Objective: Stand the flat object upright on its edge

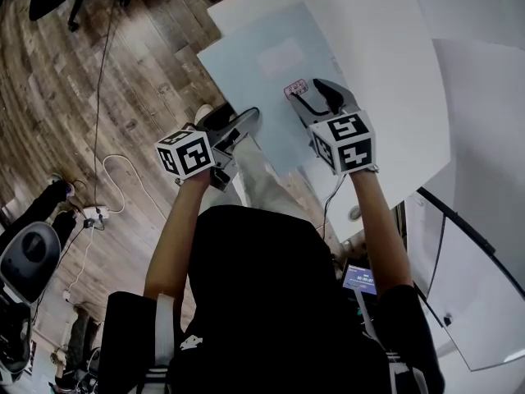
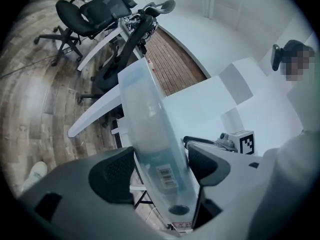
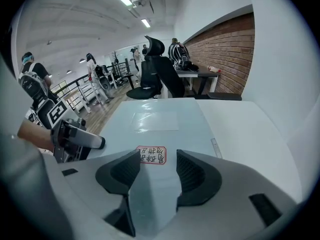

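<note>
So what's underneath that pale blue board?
The white table lies under most of the pale blue board. The board's left edge juts past the table, between the open jaws of the left gripper. Anything thin beneath the board is hidden.

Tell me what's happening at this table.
A person holds a gripper in each hand at a pale blue flat board lying on the white table, one edge overhanging. The left gripper straddles that edge, jaws apart, not clamping. The right gripper is poised over the board's red-bordered label, jaws open. The board is not yet upright.
</note>
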